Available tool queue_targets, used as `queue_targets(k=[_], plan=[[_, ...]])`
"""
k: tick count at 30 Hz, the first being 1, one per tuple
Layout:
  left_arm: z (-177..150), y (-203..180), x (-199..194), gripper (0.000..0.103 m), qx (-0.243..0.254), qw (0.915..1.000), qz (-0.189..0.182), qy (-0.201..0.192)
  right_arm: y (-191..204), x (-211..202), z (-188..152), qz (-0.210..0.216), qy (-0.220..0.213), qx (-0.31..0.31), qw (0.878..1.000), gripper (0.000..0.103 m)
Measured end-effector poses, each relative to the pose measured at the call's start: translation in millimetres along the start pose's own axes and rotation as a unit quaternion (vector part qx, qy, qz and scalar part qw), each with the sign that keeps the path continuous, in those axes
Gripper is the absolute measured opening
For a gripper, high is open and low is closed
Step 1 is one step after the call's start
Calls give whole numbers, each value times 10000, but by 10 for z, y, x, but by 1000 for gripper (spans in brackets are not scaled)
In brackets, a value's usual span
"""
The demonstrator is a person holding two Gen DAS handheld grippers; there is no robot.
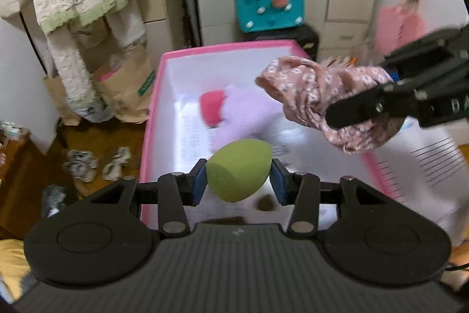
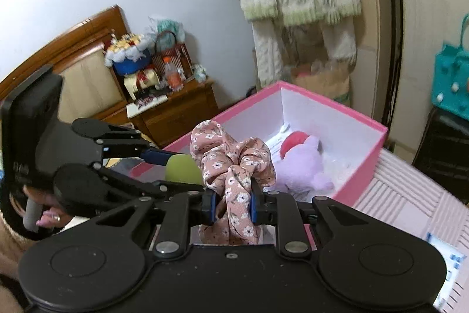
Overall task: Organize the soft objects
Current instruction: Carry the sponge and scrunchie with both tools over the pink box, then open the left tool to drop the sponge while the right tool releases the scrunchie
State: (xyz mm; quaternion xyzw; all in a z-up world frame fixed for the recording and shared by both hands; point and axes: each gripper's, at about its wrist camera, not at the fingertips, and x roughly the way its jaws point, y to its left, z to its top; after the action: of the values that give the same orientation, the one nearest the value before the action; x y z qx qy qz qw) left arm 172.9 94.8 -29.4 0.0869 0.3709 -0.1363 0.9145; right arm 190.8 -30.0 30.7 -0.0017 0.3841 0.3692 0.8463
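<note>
Green foam makeup sponge (image 1: 238, 169) sits squeezed in my left hand-held gripper (image 1: 238, 178) above the pink box (image 1: 152, 119); it's light and springy. My right hand-held gripper (image 2: 231, 206) pinches the limp floral scrunchie (image 2: 231, 163) by its bunched middle, beside the plush toy (image 2: 302, 163) lying inside.

Left gripper (image 1: 239, 176): clamps green sponge (image 1: 238, 169) above pink box (image 1: 155, 96), near edge. Right gripper (image 1: 360, 104): pinches floral scrunchie (image 1: 307, 90) over right edge. Inside: lilac plush (image 1: 237, 110).

Green sponge (image 1: 237, 170); pink floral scrunchie (image 1: 310, 96); pink box (image 1: 225, 46) w/ white inside; lilac plush (image 1: 243, 113).
</note>
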Motion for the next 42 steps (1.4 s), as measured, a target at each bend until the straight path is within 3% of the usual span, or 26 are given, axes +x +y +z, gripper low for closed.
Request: queue_targets(k=[7,12,20,25,28,33,42], plan=[[195,127,350,44,453,9975,485,239,-311,734,304,102,696,592,9958,27],[333,147,529,44,607,9970,199,434,-477,1060,478,106,872,870,9923,27],[491,213,816,45,703,9949,398,602,-641,1451,727,13,1003,1003,9899,29],[534,278,846,46,502,9967,221,599,-651,1649,821,-145,1099,953,9893,39],[530,275,844,49,536,9966,226,587,-647,1659,853,-147,1045,882,9905,47],[493,239,735,64,582,9970,145,491,-627,1454,856,-103,823,805,9933,52],[360,192,420,65,504,9980,33,375,-380,905,695,-217,687,598,9956,53]])
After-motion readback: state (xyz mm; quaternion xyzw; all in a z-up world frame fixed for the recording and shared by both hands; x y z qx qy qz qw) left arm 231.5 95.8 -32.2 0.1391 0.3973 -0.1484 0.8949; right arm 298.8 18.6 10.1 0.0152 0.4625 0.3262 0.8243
